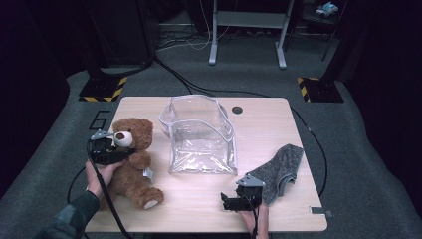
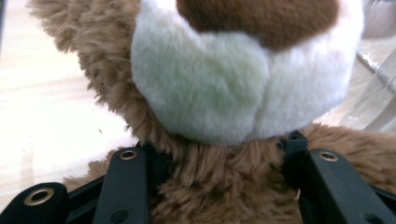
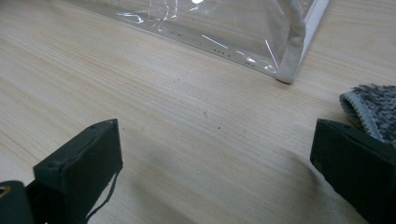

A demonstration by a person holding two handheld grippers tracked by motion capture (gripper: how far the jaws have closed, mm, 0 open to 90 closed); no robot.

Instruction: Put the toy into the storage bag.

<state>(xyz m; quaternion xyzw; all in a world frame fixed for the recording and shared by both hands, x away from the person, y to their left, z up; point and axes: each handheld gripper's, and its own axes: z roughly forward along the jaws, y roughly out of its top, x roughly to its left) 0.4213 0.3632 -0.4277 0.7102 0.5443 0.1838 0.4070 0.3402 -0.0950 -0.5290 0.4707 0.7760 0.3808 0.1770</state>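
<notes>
Dark grey carpet surrounds a pale wooden table (image 1: 278, 134), with black-and-yellow striped stand feet on the floor behind it. At the table's left side, the left gripper (image 1: 119, 149) is clamped on a brown teddy bear (image 1: 133, 167); in the left gripper view its two black jaws press into the fur at the bear's neck from either side, just below the white muzzle (image 2: 233, 88) (the dark nose sits right above that). The bear sits upright, its feet toward the near edge. Beyond the bear, on the side away from this gripper, stands a clear plastic bag (image 1: 201, 137), mouth open upward, close beside the toy. The right gripper (image 1: 228, 203) rests low near the front edge, its jaws spread wide over bare wood with nothing between them. A grey cloth (image 1: 283, 167) lies just beside its right jaw, and the clear bag's white-trimmed corner (image 3: 292, 56) sits ahead of it, apart.
</notes>
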